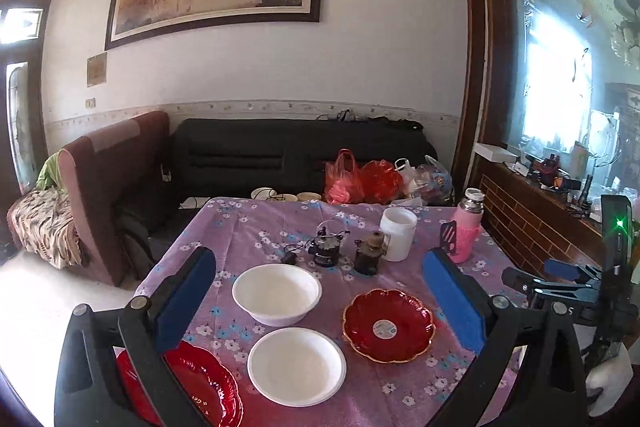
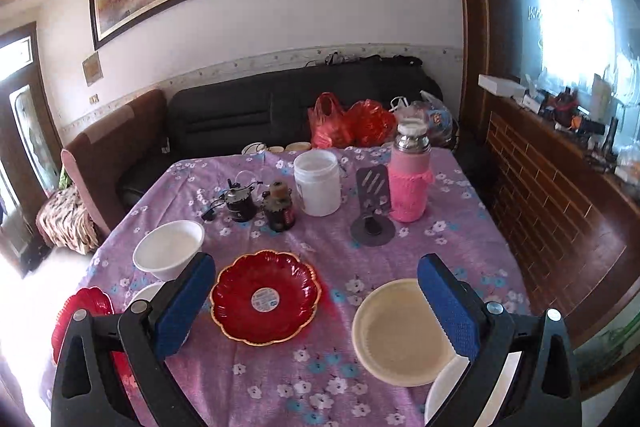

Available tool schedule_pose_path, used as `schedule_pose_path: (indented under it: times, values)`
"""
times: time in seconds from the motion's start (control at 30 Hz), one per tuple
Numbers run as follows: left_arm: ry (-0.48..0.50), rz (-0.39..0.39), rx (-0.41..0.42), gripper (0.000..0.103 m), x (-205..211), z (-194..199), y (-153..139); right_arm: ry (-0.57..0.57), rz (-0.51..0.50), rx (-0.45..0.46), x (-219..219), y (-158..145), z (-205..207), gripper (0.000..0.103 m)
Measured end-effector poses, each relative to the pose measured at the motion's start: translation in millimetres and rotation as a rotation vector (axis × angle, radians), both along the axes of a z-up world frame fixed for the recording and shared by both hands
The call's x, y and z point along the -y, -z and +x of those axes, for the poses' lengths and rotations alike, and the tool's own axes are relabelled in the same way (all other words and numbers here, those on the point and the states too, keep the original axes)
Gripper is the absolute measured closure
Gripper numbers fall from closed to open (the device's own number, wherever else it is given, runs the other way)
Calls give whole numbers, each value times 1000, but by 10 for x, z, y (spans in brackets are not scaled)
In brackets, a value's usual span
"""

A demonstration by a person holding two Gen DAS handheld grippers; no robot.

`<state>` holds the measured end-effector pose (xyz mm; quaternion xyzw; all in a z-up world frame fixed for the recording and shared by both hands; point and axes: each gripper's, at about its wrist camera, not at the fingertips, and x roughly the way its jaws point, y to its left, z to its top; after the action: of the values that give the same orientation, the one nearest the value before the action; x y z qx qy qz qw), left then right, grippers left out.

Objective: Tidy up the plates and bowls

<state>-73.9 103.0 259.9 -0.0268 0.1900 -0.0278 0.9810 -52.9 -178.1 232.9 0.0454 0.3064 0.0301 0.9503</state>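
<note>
I see the surface (image 2: 460, 187) first, draped in a purple flowered cloth, and I place everything against the gold-rimmed red plate (image 2: 265, 297) that lies near its middle, sticker facing up.

My left tongs (image 1: 320, 301) hang above the near edge with the blue pads (image 1: 186, 301) spread wide and nothing between them. My right tongs (image 2: 316, 307) are just as wide apart and just as empty, poised over the near part of the cloth with the gold-rimmed red plate showing between the pads.

To the right of that plate, near the front edge, a cream plate (image 2: 402, 333) lies flat, and a white dish (image 2: 444, 393) peeks out from under its near-right rim; I cannot tell whether they touch. To the plate's left and a bit farther back sits a deep white bowl (image 1: 277, 294); nearer to me on that side is a second white bowl (image 1: 296, 365), standing apart from the first. Farther left again, at the near-left corner, lies another red plate (image 1: 200, 387), partly hidden by my left tongs.

Behind the gold-rimmed red plate stand a white plastic jar (image 2: 317, 183), a pink-sleeved thermos (image 2: 410, 175) to the jar's right, a grey slotted stand (image 2: 373, 203) just beside the thermos, and two small dark lamps (image 2: 260, 205) left of the jar.
</note>
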Motion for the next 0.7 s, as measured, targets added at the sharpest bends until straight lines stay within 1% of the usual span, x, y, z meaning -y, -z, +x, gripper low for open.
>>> schedule_pose_path:
  times: [0.03, 0.1, 0.13, 0.2, 0.3, 0.37, 0.43, 0.47, 0.5, 0.53, 0.6, 0.7]
  values:
    - [-20, 11, 1, 0, 0, 10, 33, -12, 38, -27, 0, 93, 52, 1]
    - [-55, 29, -5, 0, -22, 39, 123, -22, 99, -70, -35, 169, 122, 1]
    - [-85, 40, -27, 0, -30, 72, 185, -23, 111, -91, -53, 258, 149, 1]
    - [-113, 38, -73, 0, -86, 125, 286, -23, 115, -132, -110, 458, 211, 1]
    - [-162, 26, -132, 0, -156, 179, 421, -36, 174, -183, -142, 748, 244, 3]
    - [-155, -21, -104, 0, -219, 142, 445, -50, 207, -211, -159, 916, 255, 6]
    - [-157, -60, -34, 0, -263, 64, 450, -53, 198, -226, -223, 1069, 265, 7]
    - [-138, -77, -9, 0, -276, 55, 450, -52, 183, -233, -258, 1136, 278, 7]
    - [-102, -87, -13, 0, -278, 91, 469, -51, 173, -240, -289, 1170, 286, 7]
    - [-83, -82, -49, 0, -271, 158, 489, -51, 168, -247, -321, 1217, 308, 7]
    - [-69, -65, -147, 0, -230, 330, 584, -51, 166, -255, -365, 1252, 344, 7]
    - [-38, -84, -219, 0, -204, 521, 730, -42, 173, -264, -414, 1331, 421, 7]
